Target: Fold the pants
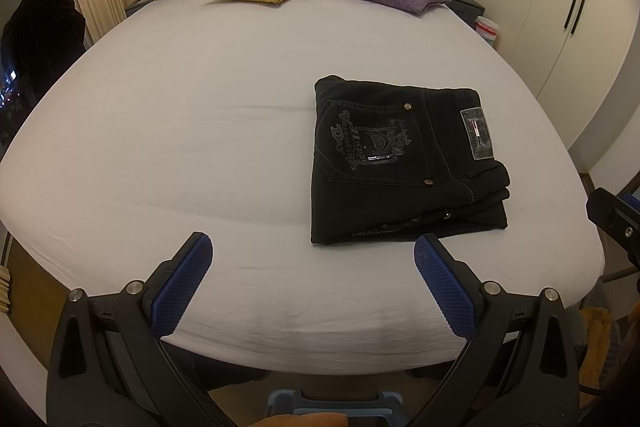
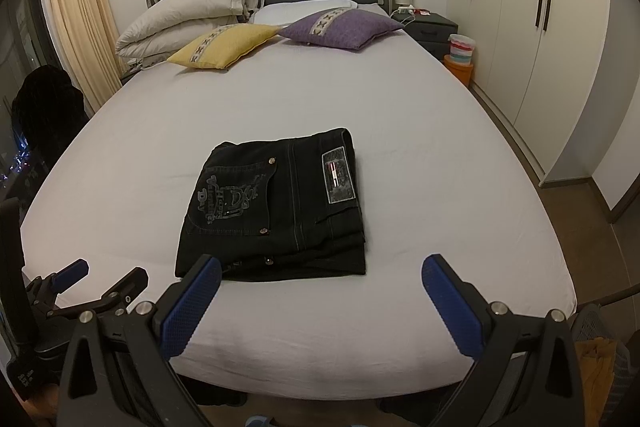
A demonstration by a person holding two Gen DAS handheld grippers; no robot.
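Note:
Black jeans [image 1: 400, 163] lie folded in a compact rectangle on the white bed sheet [image 1: 180, 147], back pocket with a printed design facing up. They also show in the right wrist view [image 2: 276, 207]. My left gripper [image 1: 314, 247] is open and empty, above the bed's near edge, just short of the jeans' near left corner. My right gripper [image 2: 320, 267] is open and empty, in front of the jeans' near edge. The left gripper also shows at the lower left of the right wrist view [image 2: 108, 277].
A yellow cushion [image 2: 224, 45], a purple cushion [image 2: 340, 27] and a folded duvet [image 2: 188, 15] lie at the headboard end. A nightstand [image 2: 432, 27] and stacked tubs [image 2: 460, 57] stand right of the bed, before white wardrobes [image 2: 540, 27]. A dark chair [image 2: 44, 107] stands left.

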